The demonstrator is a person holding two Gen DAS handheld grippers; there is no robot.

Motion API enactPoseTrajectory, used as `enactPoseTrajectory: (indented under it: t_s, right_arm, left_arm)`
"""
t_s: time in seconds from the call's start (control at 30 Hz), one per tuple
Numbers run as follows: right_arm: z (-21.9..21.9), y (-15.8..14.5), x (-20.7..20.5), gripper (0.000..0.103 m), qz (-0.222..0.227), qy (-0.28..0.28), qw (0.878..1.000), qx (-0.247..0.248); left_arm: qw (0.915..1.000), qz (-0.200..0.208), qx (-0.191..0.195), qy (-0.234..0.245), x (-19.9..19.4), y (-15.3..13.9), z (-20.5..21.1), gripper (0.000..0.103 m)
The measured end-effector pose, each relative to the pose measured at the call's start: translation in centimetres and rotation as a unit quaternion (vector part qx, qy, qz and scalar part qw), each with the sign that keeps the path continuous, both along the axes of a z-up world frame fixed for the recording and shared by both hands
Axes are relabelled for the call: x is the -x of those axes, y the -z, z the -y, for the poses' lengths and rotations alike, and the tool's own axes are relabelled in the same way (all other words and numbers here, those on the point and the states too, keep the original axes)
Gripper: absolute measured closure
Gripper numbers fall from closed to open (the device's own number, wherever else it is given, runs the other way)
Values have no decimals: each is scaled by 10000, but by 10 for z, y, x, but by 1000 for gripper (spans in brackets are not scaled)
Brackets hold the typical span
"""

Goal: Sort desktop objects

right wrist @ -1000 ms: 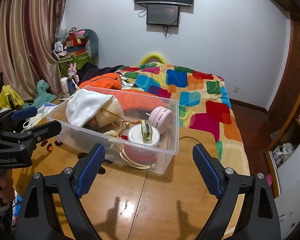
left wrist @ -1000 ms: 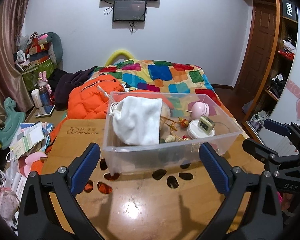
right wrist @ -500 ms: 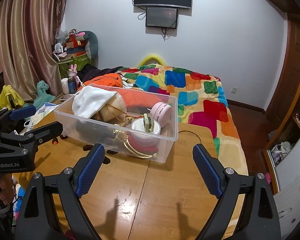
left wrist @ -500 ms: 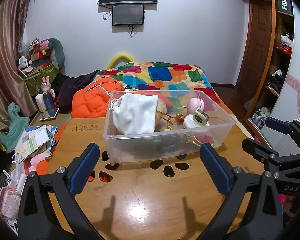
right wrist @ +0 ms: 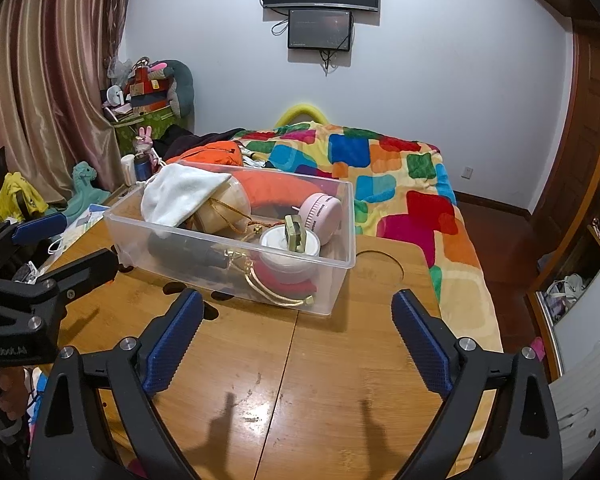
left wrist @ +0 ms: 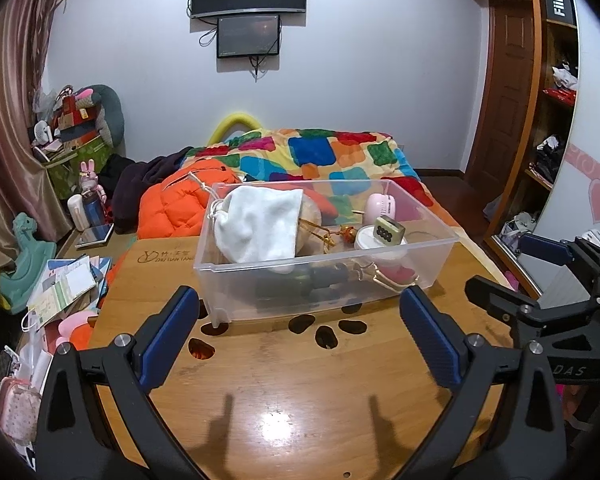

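Beyond both spread jaws — the clear bin (left wrist: 324, 264) (right wrist: 228, 256), untouched.

At your one o'clock, the black box on the wooden shelf (left wrist: 559, 0) reads "FiiO". The black right gripper (left wrist: 540, 280) body shows "DAS". The bamboo tabletop (left wrist: 168, 257) carries a "Y" logo.

Left gripper (left wrist: 298, 334) hangs over the glossy wooden table (left wrist: 300, 392), black arms spread wide, blue ribbed pads (left wrist: 168, 334) far apart with nothing between them. Right gripper (right wrist: 296, 338) does the same, jaws wide and empty above that table, its blue pads (right wrist: 420, 344) well apart. Both point across the table, side by side. Each shows in the other's view: the right one at the table's right edge, the left one at its left edge, also spread open.
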State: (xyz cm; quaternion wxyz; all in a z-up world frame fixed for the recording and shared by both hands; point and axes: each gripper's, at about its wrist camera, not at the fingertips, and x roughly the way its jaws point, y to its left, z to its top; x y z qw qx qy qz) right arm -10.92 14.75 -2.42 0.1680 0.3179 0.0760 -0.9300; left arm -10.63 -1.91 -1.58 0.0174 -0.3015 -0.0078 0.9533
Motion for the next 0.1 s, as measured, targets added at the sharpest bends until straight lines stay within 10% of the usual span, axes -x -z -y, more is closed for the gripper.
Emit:
enactPoseTrajectory:
  t_s: [0.1]
  right_arm:
    - [1,1,0,9,5,2,10000,-3]
  left_arm:
    - [10000,-57,29,39,-2,-2,-2,2]
